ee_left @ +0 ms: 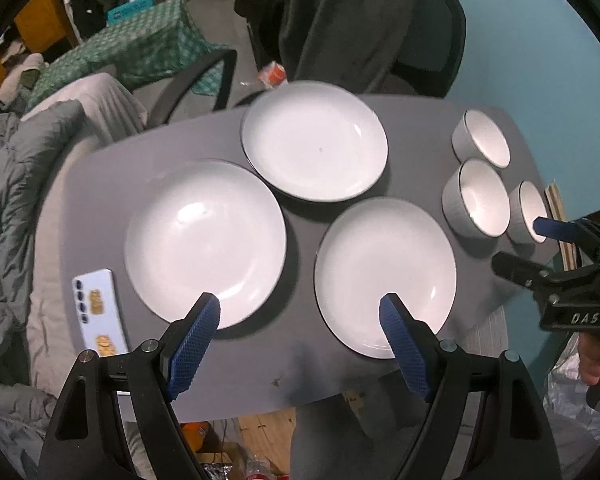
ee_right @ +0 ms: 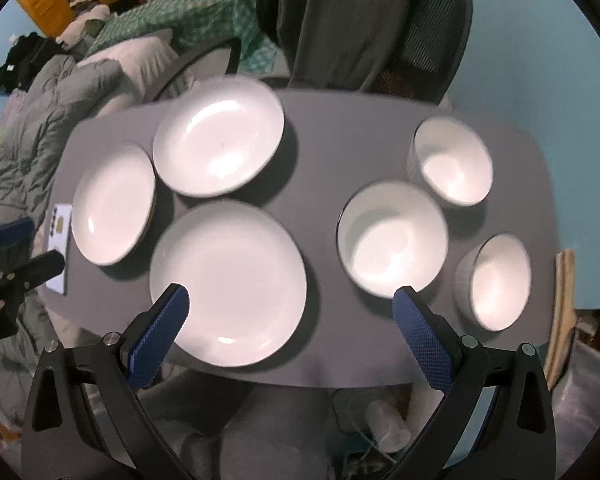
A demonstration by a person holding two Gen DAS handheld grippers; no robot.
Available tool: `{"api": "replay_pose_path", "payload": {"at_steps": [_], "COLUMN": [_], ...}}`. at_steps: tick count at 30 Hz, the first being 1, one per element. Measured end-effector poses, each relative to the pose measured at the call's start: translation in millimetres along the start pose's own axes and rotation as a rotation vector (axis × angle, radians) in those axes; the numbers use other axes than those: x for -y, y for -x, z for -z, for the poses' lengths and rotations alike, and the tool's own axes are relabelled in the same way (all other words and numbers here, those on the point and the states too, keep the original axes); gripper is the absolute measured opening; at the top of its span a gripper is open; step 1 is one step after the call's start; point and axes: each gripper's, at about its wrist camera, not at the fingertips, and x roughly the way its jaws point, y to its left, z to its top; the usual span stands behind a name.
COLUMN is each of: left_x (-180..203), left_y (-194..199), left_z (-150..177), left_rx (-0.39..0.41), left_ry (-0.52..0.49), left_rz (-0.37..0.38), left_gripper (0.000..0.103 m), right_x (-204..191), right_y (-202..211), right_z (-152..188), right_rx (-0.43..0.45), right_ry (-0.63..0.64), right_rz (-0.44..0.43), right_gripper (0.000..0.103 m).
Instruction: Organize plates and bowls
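Three white plates lie apart on a small grey table (ee_left: 300, 360): a left plate (ee_left: 206, 240), a far plate (ee_left: 314, 140) and a near right plate (ee_left: 384, 276). Three white bowls (ee_right: 392, 240) (ee_right: 452, 160) (ee_right: 496, 280) stand at the table's right end. My left gripper (ee_left: 300, 312) hovers open over the near edge, between the left and right plates. My right gripper (ee_right: 290, 300) is open above the near plate (ee_right: 228, 284) and the middle bowl. Neither gripper holds anything. The right gripper's blue fingertip (ee_left: 552, 228) also shows beside the bowls (ee_left: 476, 204) in the left wrist view.
A phone (ee_left: 100, 312) lies at the table's left end. A chair draped with dark clothing (ee_left: 340, 20) stands behind the table. Bedding (ee_left: 16, 200) lies to the left and a teal wall (ee_left: 540, 60) rises at the right. Boxes and clutter sit under the table.
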Motion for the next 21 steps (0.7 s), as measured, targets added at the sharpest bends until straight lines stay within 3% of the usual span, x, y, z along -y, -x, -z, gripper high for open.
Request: {"api": "replay_pose_path", "payload": {"at_steps": [7, 9, 16, 21], "left_x": [6.9, 6.0, 6.7, 8.2], "left_y": [-42.8, -51.5, -74.9, -86.0], "left_z": [8.3, 8.3, 8.7, 10.7], "left_rx": [-0.066, -0.066, -0.11, -0.119], "left_ry": [0.002, 0.009, 0.021, 0.032], "left_rz": [0.005, 0.031, 0.021, 0.017], "left_gripper": [0.083, 0.083, 0.083, 0.083], "right_x": [4.5, 6.5, 12.6, 15.5], "right_y": [-51.1, -65.1, -89.0, -99.3], "right_z": [7.9, 8.6, 9.3, 5.2], "right_rx": [-0.078, -0.089, -0.138, -0.156], "right_ry": [-0.001, -0.001, -0.034, -0.032], "right_rz": [-0.047, -0.057, -0.094, -0.09], "right_gripper": [0.101, 0.097, 0.094, 0.082]}}
